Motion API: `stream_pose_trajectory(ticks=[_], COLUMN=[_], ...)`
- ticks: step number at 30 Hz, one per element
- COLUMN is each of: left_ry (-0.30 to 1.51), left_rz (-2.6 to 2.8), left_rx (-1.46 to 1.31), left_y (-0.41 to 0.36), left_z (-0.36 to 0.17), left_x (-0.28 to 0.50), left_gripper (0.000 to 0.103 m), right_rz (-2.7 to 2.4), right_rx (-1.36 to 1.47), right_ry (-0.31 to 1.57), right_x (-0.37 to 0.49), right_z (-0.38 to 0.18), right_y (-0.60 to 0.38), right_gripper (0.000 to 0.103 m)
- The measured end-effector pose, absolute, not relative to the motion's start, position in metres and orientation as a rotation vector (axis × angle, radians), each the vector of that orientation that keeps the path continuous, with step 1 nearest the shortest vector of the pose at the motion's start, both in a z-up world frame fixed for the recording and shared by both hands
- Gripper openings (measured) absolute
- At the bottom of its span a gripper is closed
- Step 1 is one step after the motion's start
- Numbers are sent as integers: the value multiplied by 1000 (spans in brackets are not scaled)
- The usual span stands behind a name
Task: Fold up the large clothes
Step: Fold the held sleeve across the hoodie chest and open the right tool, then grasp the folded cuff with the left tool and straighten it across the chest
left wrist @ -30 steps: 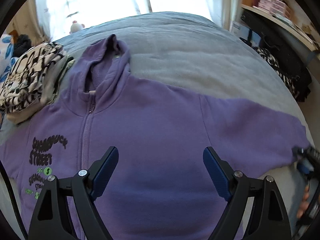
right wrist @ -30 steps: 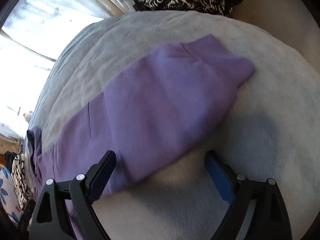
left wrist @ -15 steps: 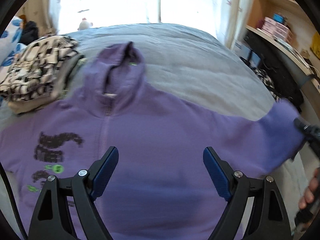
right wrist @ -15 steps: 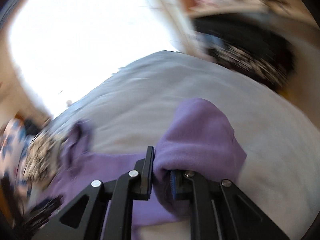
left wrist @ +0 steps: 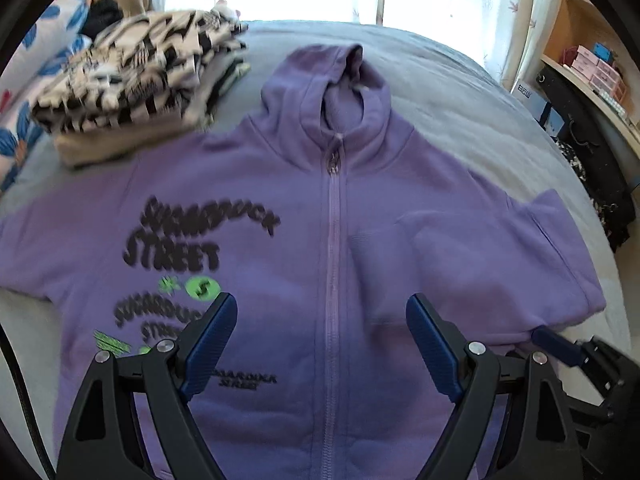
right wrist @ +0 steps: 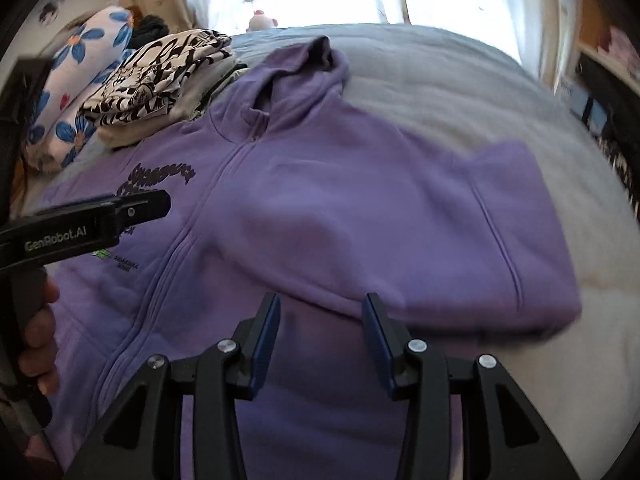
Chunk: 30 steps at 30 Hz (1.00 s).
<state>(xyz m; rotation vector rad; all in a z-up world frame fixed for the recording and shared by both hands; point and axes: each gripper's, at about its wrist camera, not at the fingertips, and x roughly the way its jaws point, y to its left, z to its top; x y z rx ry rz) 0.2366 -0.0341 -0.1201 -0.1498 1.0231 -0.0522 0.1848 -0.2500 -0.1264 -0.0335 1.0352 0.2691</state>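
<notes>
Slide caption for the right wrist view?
Open right gripper above purple zip hoodie on grey bed, sleeve folded across.

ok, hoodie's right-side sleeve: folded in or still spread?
Folded in. The sleeve lies across the hoodie chest, cuff edge before the open right gripper.

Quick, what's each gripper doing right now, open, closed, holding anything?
Left gripper: open, holding nothing, above the purple hoodie.
Right gripper: open, holding nothing, by the folded-in sleeve.

Hoodie point(left wrist: 400, 240) hem cut off by bottom edge; chest print point(left wrist: 180, 240) motion-blurred, partly behind left gripper point(left wrist: 322, 340). Shelf point(right wrist: 608, 52) contents smeared, unreadable.
</notes>
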Motion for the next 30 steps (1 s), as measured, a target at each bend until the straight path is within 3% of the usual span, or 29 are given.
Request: stream_pose_trajectory(ticks=[11, 16, 21, 24, 30], left_ry=[1094, 1149, 1160, 1172, 1012], left_rz=[-296, -308, -295, -315, -309], left_rx=[-390, -419, -351, -296, -148], left_y=[-40, -49, -69, -87, -114], left_z=[-148, -171, -182, -180, -116], left_x=[243, 262, 278, 285, 283], left_gripper=[84, 62, 58, 16, 15], right_rz=[216, 216, 209, 194, 132], right_rx=[203, 242, 235, 226, 213], right_ry=[1030, 1045, 1052, 1048, 1034], right_x=[156, 151, 147, 144, 144], right_z=[-122, -130, -134, -135, -133], right_y=[-284, -287, -287, -289, -305], right_gripper=[43, 43, 43, 43, 43])
